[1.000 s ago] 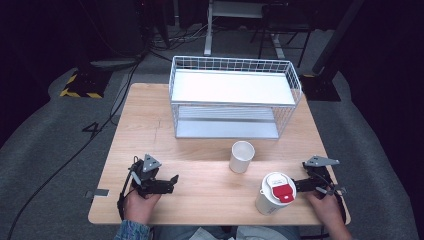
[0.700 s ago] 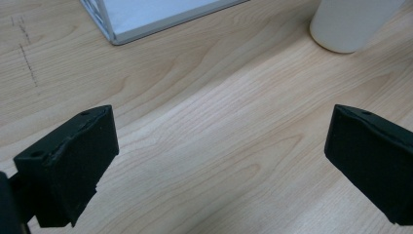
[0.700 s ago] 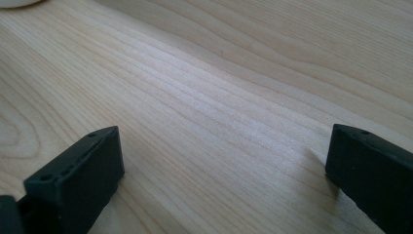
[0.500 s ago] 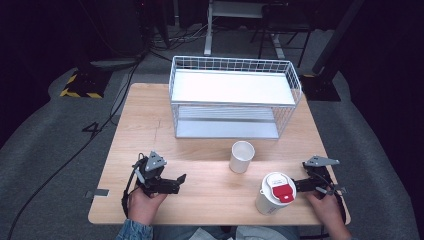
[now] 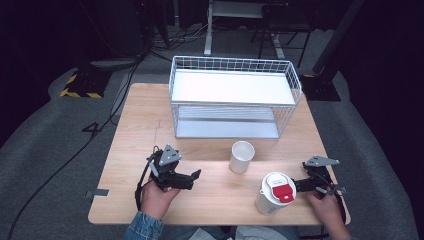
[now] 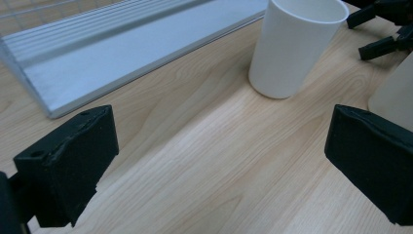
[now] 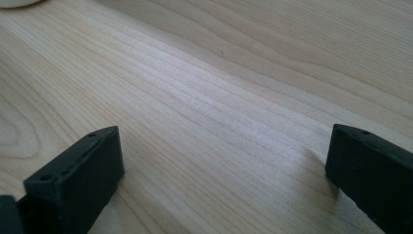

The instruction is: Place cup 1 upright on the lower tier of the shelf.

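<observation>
A white cup (image 5: 241, 156) stands open end up near the middle of the wooden table (image 5: 140, 130). In the left gripper view the cup (image 6: 297, 46) is ahead and to the right. My left gripper (image 5: 194, 175) hovers left of the cup and points toward it. Its jaws have just been opening and now stand wide apart (image 6: 214, 146) with nothing between them. A white tub with a red lid (image 5: 275, 194) stands at the front right. My right gripper (image 5: 299, 185) rests just right of the tub, open (image 7: 224, 161) over bare wood.
A white wire basket shelf (image 5: 235, 95) with a metal base (image 6: 122, 53) stands at the back of the table. The far right gripper (image 6: 380, 29) and the tub's side (image 6: 394, 92) appear in the left gripper view. Dark floor and cables surround the table.
My left gripper has moved right toward the cup and lifted slightly. The right gripper, the cup and the tub have stayed put.
</observation>
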### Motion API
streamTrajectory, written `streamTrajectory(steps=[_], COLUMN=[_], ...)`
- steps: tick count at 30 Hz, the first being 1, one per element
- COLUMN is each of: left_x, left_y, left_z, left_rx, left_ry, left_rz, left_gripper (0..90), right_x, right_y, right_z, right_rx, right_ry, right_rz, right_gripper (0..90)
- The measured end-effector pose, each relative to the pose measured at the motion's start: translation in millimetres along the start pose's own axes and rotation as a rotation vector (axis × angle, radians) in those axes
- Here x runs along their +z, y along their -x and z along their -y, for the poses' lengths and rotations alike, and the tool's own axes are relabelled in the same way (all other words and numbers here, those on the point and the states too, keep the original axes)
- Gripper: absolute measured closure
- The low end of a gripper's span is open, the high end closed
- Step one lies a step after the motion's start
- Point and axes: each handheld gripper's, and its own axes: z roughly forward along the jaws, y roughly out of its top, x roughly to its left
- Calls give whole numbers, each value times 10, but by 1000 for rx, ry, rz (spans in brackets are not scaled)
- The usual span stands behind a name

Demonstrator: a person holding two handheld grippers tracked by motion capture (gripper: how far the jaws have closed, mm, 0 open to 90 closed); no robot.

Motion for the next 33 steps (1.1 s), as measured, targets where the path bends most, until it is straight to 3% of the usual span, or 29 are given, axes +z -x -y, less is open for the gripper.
streamTrajectory(steps=[8, 12, 26, 33], left_x=[169, 268, 605, 731], left_y=[109, 153, 324, 324], left_z=[-108, -146, -262, -256], left_rx=[10, -5, 42, 16], left_ry=[34, 50, 80, 102], left_rz=[26, 51, 96, 124], left_gripper=[0, 0, 0, 0], right_x=[0, 0, 0, 0], right_y=[0, 0, 0, 0], right_z=[0, 0, 0, 0], right_rx=[0, 0, 0, 0], right_ry=[0, 0, 0, 0], right_rz=[0, 0, 0, 0], right_gripper=[7, 7, 7, 7])
